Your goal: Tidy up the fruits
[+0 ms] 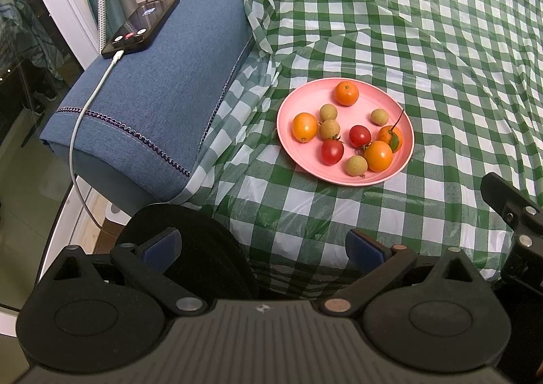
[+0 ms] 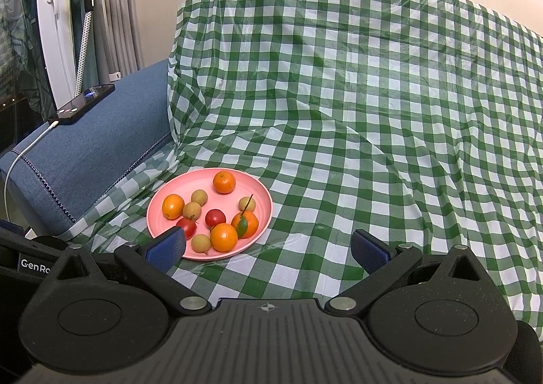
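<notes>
Fruits lie mixed on one pink plate (image 1: 342, 92): four small oranges (image 1: 346, 93), four pale longans (image 1: 328, 112) and two cherry tomatoes (image 1: 332, 151), scattered with no grouping by kind. One orange (image 1: 387, 136) keeps its stem and a green leaf. The plate rests on a green checked plastic cloth (image 1: 407, 27) draped over a sofa, forward of both sets of fingers. From the left gripper (image 1: 264, 245) it sits ahead and slightly right; from the right gripper (image 2: 268, 249) it sits ahead and left, its near rim just past the left fingertip. Both pairs of fingers are spread wide and hold nothing. A phone (image 1: 142, 25) on a charging cable (image 1: 85, 119) lies on the blue armrest (image 1: 163, 95), well left of the plate. Judgement: gathered on the plate, the fruits fit either a finished collection or an unsorted pile.
</notes>
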Demonstrator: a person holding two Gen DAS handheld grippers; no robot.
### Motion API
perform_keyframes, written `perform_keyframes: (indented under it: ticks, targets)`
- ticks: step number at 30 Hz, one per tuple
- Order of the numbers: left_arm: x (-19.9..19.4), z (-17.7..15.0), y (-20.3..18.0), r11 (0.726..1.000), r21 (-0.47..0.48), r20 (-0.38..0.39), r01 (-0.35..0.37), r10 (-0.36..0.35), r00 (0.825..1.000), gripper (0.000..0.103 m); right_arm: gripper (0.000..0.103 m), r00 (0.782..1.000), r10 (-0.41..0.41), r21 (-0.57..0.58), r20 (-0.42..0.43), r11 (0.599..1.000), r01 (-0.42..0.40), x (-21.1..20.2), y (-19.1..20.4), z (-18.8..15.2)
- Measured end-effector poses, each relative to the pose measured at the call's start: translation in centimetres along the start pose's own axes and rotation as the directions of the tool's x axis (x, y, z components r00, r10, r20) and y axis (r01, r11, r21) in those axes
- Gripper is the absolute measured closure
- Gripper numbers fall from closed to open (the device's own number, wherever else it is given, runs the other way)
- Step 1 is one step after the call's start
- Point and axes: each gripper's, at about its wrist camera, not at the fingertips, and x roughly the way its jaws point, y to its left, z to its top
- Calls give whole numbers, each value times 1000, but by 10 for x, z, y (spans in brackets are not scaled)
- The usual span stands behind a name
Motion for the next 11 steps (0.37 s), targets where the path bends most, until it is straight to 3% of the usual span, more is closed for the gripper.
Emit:
perform_keyframes:
  ticks: [11]
  targets:
    - [0,-1,1,1000,-6,5,-5,5,1000,0,1,1000,0,4,-1,1000,0,0,1,0]
